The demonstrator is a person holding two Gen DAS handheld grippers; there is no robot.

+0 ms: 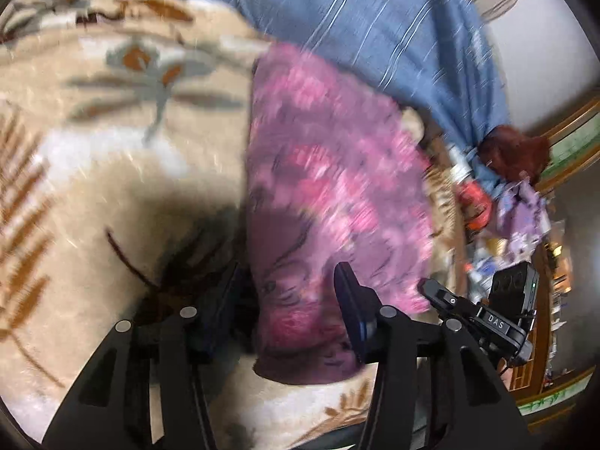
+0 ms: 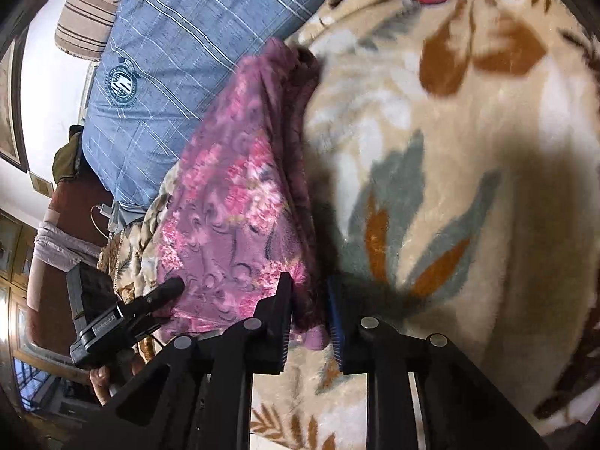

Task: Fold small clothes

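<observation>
A: Your left tool (image 1: pixel 292 300) has the near corner of the pink floral garment (image 1: pixel 330 172) between its jaws, which stand fairly wide; I cannot tell whether the pads press on the cloth.

B: And your right tool (image 2: pixel 309 315)?

A: Narrower. Its jaws stand close around the garment's other near edge, with the cloth bunched between them and hanging below the fingertips.

B: Where does the garment lie?

A: It stretches away from you over the cream plush blanket (image 1: pixel 112 150), its far end reaching the blue striped cover (image 1: pixel 375 18). In the right wrist view, your left tool shows beside the garment's left edge.
</observation>
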